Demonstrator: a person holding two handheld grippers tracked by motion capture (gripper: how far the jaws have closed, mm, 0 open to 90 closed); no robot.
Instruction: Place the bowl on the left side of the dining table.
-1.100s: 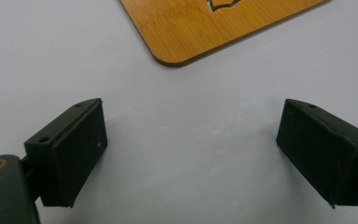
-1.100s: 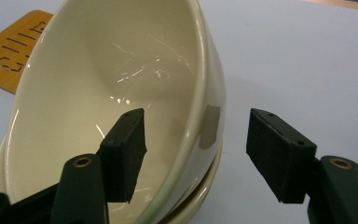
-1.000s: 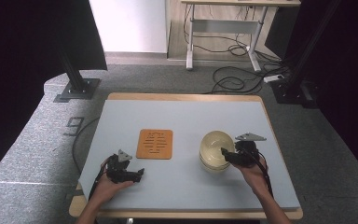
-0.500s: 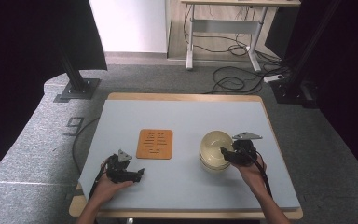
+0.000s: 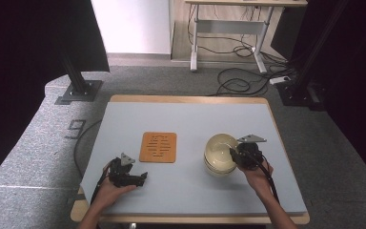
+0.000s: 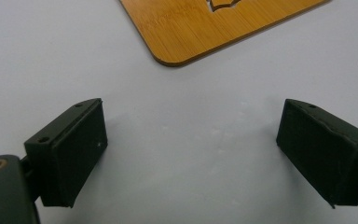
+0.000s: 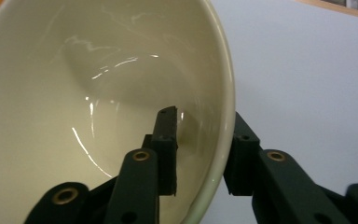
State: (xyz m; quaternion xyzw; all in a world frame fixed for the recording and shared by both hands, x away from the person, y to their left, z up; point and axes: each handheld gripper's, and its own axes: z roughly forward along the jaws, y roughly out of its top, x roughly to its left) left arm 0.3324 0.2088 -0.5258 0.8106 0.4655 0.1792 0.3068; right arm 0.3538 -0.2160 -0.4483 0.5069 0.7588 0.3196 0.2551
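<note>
- The cream bowl [image 5: 220,153] sits on the blue-grey counter [image 5: 190,119], out around 3 o'clock from the counter's middle, and it looks like it's stacked on a second bowl of the same colour.
- The right gripper [image 5: 238,157] is at the bowl's 3 o'clock edge. In the right gripper view, one of its fingers [image 7: 166,140] is inside the bowl [image 7: 98,93] and the other is outside against the wall, so the rim is pinched between them. The fingers have just been closing in on that rim, and they're now gripping it.
- The bowl's inside is glossy and bare, with just light streaks on the glaze.
- The left gripper [image 5: 140,177] rests low on the counter at about 7 o'clock, held in the person's left hand [image 5: 106,188], well apart from the bowl.
- In the left gripper view, its fingers [image 6: 72,151] stand wide open with just bare counter between them.
- A wooden trivet [image 5: 158,147] with slots cut in it lies flat near the counter's middle, around 1 o'clock from the left gripper, and nothing is touching it.
</note>
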